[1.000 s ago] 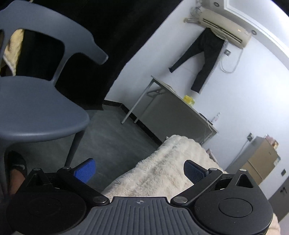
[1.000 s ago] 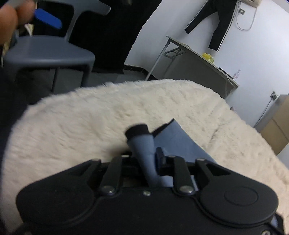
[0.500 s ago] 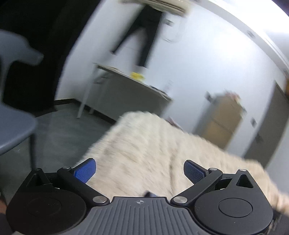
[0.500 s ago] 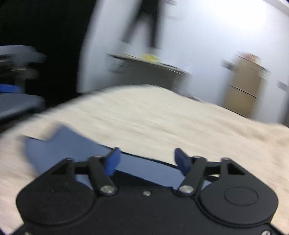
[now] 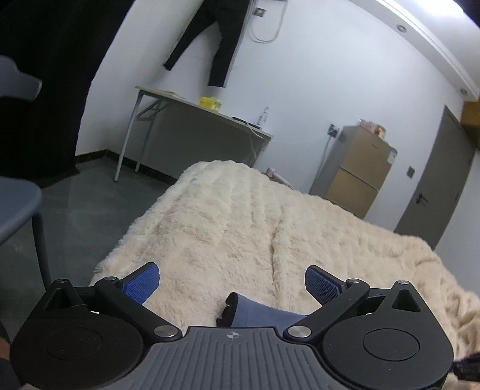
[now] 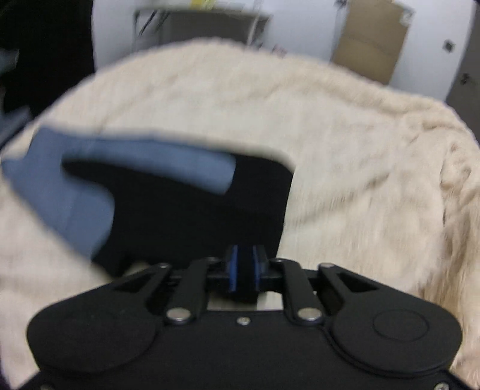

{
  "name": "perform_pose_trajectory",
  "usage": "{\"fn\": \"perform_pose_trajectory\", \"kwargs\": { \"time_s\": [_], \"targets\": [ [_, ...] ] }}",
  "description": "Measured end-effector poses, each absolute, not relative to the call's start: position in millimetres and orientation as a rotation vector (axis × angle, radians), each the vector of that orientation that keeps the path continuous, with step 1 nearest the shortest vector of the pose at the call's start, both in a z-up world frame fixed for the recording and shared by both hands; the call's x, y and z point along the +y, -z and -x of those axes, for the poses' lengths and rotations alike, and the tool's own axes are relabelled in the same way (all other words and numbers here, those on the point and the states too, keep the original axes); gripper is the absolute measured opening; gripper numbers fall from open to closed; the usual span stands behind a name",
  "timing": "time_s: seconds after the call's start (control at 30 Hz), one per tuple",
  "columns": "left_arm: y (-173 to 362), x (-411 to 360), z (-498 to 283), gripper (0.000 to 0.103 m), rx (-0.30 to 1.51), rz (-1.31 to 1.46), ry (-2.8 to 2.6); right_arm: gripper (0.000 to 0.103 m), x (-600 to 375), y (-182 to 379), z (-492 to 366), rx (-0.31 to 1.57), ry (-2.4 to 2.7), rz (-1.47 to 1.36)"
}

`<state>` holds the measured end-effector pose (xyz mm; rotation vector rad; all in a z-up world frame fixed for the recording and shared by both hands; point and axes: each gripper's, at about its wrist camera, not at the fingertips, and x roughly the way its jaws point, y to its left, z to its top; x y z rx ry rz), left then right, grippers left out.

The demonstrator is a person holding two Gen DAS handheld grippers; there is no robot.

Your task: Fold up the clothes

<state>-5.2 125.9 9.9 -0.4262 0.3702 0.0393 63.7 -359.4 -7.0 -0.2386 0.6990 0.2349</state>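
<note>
The left wrist camera looked forward past its own spread fingers [image 5: 141, 283], low over the cream fleece blanket [image 5: 240, 225], toward the folding table [image 5: 192, 105] and cabinet [image 5: 357, 171] at the far wall. The right wrist camera, blurred, sat apparently closer over the same blanket [image 6: 345, 144], sharing that table [image 6: 204, 21] and cabinet [image 6: 372, 39].

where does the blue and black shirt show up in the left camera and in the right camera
Left wrist: the shirt shows only as a sleeve end at bottom centre, between the open left gripper fingers.
Right wrist: it fills the left and centre, blurred, with the right gripper shut on its black edge.
Shared landmark: the cream blanket under it.
</note>
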Motion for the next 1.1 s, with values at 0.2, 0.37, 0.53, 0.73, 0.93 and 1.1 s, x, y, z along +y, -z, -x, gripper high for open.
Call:
{"fn": "perform_pose_trajectory", "kwargs": {
  "time_s": [0.2,0.37,0.53,0.73,0.93,1.1],
  "targets": [
    [-12.4,129.3,11.5,0.103,0.359,0.445,-0.052,0.013,-334.3,44.1,-107.7,0.840,-0.320,0.336],
    [-12.2,131.2,9.7,0.103,0.358,0.461,-0.040,0.008,-329.6,38.4,-57.4,1.022,-0.485,0.451],
    [-12.6,126.9,7.1,0.103,0.366,0.433,-0.020,0.016,-337.9,5.3,-47.5,0.837,-0.408,0.389],
    [-12.1,124.9,4.9,0.103,0.380,0.414,-0.007,0.039,-329.3,5.7,-58.5,0.697,-0.344,0.299],
    [-9.9,125.6,3.0,0.103,0.398,0.415,-0.013,0.038,-319.9,35.8,-44.3,0.791,-0.398,0.259],
    [-4.7,132.6,-3.8,0.103,0.424,0.460,-0.006,0.037,-370.7,14.6,-40.0,0.673,-0.312,0.086]
  ]
}}
